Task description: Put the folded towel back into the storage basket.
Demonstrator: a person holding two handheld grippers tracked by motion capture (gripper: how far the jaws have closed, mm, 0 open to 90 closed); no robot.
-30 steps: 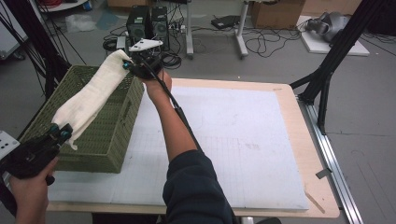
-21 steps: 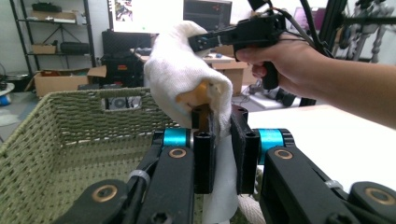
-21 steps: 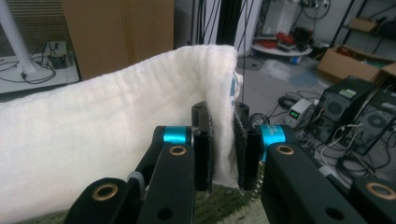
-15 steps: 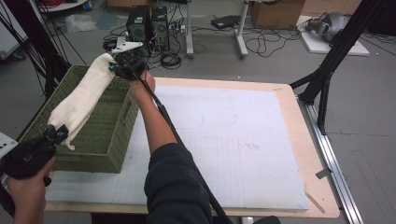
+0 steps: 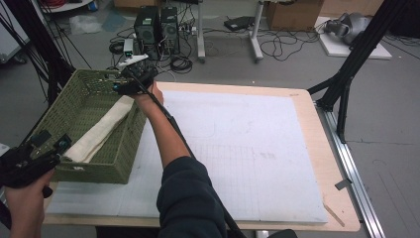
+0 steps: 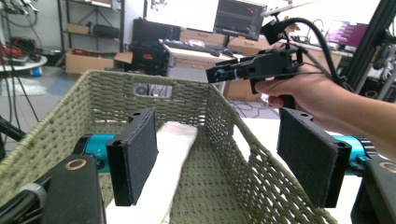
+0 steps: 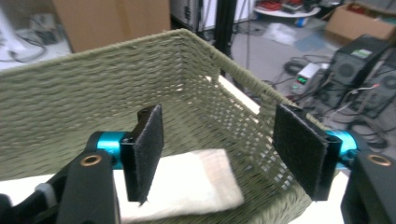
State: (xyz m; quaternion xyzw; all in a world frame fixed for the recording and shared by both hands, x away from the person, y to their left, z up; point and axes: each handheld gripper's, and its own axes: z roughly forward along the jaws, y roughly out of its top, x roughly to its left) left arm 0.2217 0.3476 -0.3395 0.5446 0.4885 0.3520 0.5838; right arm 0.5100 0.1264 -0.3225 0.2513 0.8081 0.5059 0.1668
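A folded cream towel [image 5: 101, 130] lies lengthwise inside the green woven basket [image 5: 58, 115] at the table's left. Its near end rests on the basket's near rim, its far end against the right wall. My left gripper [image 5: 49, 145] stands open at the near rim, its jaws either side of the towel [image 6: 168, 172] without touching it. My right gripper [image 5: 119, 84] hovers open over the basket's far right corner, above the towel's [image 7: 187, 186] other end, nothing between its jaws. The right gripper [image 6: 254, 67] also shows beyond the basket [image 6: 126, 93] in the left gripper view.
A white mat [image 5: 237, 148] covers the wooden table [image 5: 327, 163] to the basket's right. Beyond the far edge the floor holds computer towers [image 5: 156, 27], cables and boxes. Black tripod legs [image 5: 346, 74] stand by the table's right side.
The towel, held stretched between both grippers above the basket, has dropped into it. Both grippers have let go and stand open; the right one moved left over the basket's far corner.
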